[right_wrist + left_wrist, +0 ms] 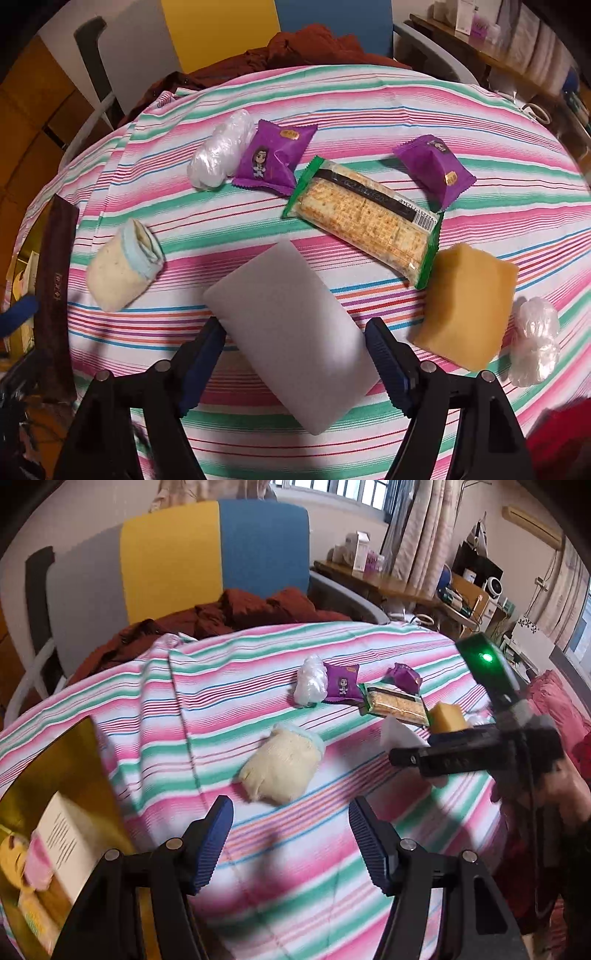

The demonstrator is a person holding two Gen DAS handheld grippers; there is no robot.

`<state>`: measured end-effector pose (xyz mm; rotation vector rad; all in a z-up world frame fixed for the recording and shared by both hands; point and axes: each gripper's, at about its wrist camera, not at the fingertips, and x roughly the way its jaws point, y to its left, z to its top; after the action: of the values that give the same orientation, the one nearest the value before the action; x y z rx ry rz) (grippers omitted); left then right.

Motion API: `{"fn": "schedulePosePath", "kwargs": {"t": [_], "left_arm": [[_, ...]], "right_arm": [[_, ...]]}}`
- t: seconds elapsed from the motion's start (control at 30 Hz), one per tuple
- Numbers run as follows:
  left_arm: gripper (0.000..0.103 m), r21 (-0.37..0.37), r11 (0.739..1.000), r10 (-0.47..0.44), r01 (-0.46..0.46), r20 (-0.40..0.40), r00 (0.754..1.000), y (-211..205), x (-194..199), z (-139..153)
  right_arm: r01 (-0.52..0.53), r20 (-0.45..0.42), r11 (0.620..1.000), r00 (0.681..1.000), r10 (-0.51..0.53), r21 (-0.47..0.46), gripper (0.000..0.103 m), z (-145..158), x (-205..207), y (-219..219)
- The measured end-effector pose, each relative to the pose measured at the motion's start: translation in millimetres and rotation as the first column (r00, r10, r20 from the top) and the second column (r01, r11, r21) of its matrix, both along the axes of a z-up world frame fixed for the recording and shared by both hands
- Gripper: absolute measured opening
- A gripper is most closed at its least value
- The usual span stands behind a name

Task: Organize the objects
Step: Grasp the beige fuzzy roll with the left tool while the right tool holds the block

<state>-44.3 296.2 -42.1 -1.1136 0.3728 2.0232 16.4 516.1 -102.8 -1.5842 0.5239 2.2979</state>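
Note:
A white sponge (295, 332) sits between the fingers of my right gripper (295, 328), which is shut on it and holds it above the striped tablecloth (369, 103). In the left wrist view the right gripper (402, 751) hovers at the right with the sponge (395, 734) at its tip. My left gripper (290, 812) is open and empty, just short of a cream rolled cloth (280, 764). On the cloth lie two purple snack packets (275, 158) (436, 170), a cracker pack (365, 218), a yellow sponge (465, 306) and two clear plastic bundles (221, 147) (535, 343).
A gold-lined box (55, 775) holding several items stands at the table's left edge; its dark brown side (55, 288) shows in the right wrist view. A yellow and blue chair (214, 557) with a red-brown garment (251, 609) is behind the table. A cluttered desk (406, 587) is far right.

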Motion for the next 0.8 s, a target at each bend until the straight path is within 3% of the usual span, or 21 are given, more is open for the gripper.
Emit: {"fn": "schedulePosePath", "kwargs": {"t": [0.13, 0.37, 0.47, 0.73, 0.8], "left_arm": [[0.066, -0.052, 0.999, 0.014, -0.013, 0.033, 0.999, 20.7, -21.5, -17.3], [0.066, -0.137, 0.990, -0.027, 0.029, 0.020, 0.999, 53.1, -37.4, -41.4], [0.066, -0.180, 0.983, -0.043, 0.038, -0.023, 0.999, 63.0, -40.7, -48.8], [0.066, -0.220, 0.975, -0.030, 0.024, -0.025, 0.999, 68.7, -50.1, -68.1], [0.061, -0.197, 0.980, -0.013, 0.010, -0.011, 1.000, 65.1, -54.5, -68.5]], "right_arm": [[0.015, 0.035, 1.000, 0.999, -0.016, 0.009, 0.086, -5.1, 1.4, 2.9], [0.018, 0.068, 1.000, 0.997, -0.018, 0.006, 0.089, -12.5, 0.1, 6.2], [0.036, 0.080, 0.999, 0.996, -0.035, -0.012, 0.091, -16.3, 1.1, 11.6], [0.023, 0.090, 1.000, 0.996, -0.024, 0.003, 0.092, -18.6, -0.3, 11.6], [0.018, 0.088, 1.000, 0.996, -0.019, 0.010, 0.090, -18.4, -0.5, 11.7]]}}
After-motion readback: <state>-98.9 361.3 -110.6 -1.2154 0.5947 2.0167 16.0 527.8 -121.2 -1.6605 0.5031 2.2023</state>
